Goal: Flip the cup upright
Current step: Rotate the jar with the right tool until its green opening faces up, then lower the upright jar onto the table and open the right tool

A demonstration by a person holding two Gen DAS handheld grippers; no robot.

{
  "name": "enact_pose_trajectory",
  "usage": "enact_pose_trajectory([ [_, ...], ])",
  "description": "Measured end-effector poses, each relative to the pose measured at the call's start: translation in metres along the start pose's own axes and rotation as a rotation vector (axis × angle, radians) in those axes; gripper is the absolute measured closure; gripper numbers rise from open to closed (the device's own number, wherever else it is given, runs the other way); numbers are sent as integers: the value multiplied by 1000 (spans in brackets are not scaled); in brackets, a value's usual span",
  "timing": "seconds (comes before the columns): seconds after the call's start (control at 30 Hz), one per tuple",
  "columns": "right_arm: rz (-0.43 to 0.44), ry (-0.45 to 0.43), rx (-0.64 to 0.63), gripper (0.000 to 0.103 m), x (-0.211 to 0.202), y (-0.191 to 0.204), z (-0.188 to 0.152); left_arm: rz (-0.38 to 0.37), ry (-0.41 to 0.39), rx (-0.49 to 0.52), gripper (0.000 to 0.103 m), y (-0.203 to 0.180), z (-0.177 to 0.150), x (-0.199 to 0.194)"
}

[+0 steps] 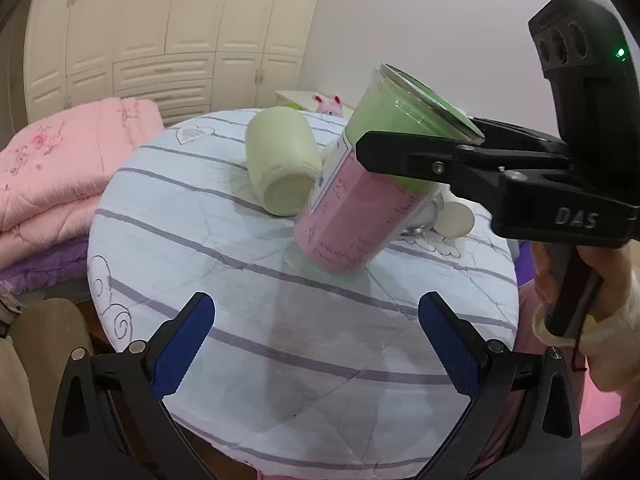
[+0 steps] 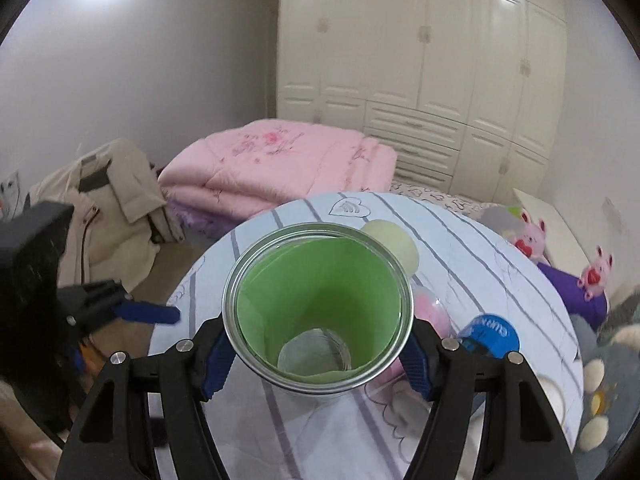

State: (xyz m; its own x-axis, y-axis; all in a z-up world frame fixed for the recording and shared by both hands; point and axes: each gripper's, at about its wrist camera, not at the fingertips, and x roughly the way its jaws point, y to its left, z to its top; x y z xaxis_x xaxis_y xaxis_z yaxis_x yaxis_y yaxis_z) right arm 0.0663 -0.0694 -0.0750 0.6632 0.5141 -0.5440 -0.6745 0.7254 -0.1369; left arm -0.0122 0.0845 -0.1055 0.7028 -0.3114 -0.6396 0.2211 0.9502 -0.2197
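Observation:
A clear cup (image 1: 360, 184) with a green and pink paper liner stands tilted on the round table (image 1: 240, 320), its base touching the cloth and its mouth up and to the right. My right gripper (image 1: 384, 152) is shut on its upper part. In the right wrist view I look down into its green inside (image 2: 318, 300), with a blue pad on each side of the rim. My left gripper (image 1: 316, 340) is open and empty, near the table's front edge, apart from the cup.
A pale green cup (image 1: 280, 160) lies on its side behind the held cup. A metal object and a white disc (image 1: 456, 220) lie to the right. A blue-capped item (image 2: 488, 334) lies on the table. Pink quilts (image 1: 52, 176) lie on the left.

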Motion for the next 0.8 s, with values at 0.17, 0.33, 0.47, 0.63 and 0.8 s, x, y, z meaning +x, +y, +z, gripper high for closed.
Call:
enact_pose_trajectory([
  [0.17,11,2,81,32,-11,-12,-10,28,-1,1,0,-3,2,-1],
  [0.33,0,39,69,33,-7,-9,-16,119,8,35,0,-6,6,6],
  [0.47,-22,43,55,32,-7,-4,-13,150,23,61,0,-11,9,11],
  [0.63,-90,72,10,32,-7,4,-8,176,9,68,0,-14,11,9],
  [0.8,-91,103,24,32,-4,2,-8,193,13,76,0,-15,14,10],
])
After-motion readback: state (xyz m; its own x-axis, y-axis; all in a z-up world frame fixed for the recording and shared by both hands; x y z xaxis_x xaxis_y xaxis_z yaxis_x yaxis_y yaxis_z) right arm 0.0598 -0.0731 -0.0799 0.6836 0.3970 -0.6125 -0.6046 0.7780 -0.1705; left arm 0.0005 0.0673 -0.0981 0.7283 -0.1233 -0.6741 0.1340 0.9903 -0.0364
